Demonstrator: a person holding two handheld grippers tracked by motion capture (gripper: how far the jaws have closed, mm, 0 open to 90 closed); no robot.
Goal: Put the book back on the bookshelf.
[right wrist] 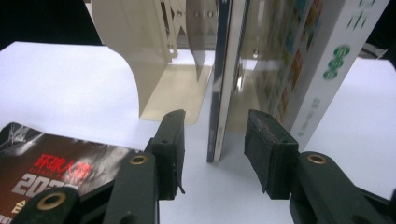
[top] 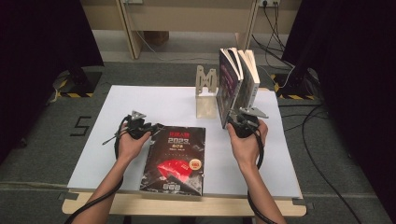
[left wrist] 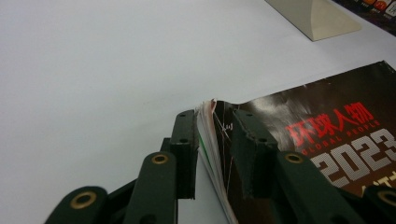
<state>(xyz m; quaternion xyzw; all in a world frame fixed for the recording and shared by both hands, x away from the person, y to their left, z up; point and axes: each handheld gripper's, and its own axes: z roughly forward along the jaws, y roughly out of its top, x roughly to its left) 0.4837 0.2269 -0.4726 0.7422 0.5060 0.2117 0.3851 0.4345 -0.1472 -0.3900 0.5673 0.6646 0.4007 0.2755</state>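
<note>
A black magazine [top: 175,158] with red artwork and "2023" on its cover lies flat on the white table [top: 140,100]. My left gripper [top: 156,128] is at its far left corner. In the left gripper view that corner [left wrist: 210,140] is lifted and bent upward between the jaws of my left gripper [left wrist: 212,126], one pad against the page edges, the other on the glossy cover. My right gripper [top: 236,120] stands open at the foot of the upright books [top: 231,88]. Its jaws straddle the lower edge of a thin dark book [right wrist: 219,93] without touching it [right wrist: 215,135].
A beige metal bookend [top: 206,93] stands at the back centre, with the books leaning to its right. A white-spined book [right wrist: 327,79] stands just right of the thin one. The bookend's base [right wrist: 173,88] lies ahead of the right jaws.
</note>
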